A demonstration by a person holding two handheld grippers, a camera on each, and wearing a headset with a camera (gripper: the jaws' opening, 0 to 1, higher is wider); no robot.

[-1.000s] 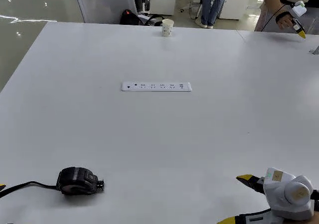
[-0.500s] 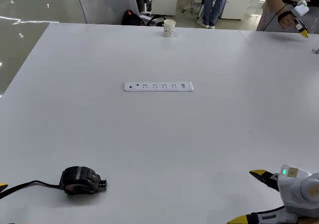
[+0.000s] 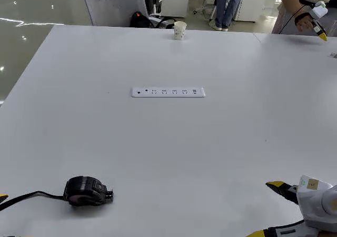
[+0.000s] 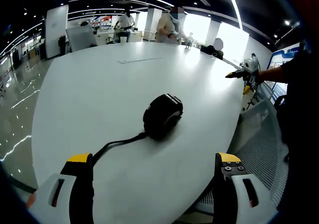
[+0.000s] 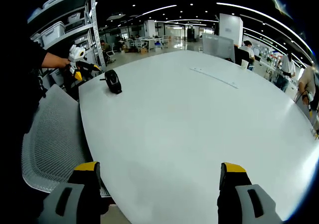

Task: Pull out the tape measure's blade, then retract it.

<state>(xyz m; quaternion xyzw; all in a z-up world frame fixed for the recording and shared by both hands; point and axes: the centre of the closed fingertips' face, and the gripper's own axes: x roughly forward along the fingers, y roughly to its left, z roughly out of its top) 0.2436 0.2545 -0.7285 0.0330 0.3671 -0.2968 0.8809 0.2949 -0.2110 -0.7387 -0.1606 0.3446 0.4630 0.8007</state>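
Moved: R gripper is sliding further into the lower-right corner.
R jaws: standing wide apart, holding nothing.
L gripper: gaping wide, w/ tape measure lying mid-frame, untouched.

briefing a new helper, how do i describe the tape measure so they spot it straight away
Start at the big white table and look to its near left part. The tape measure lies there, a rounded black case with a black strap trailing left. The power strip and paper cup farther back are both white.
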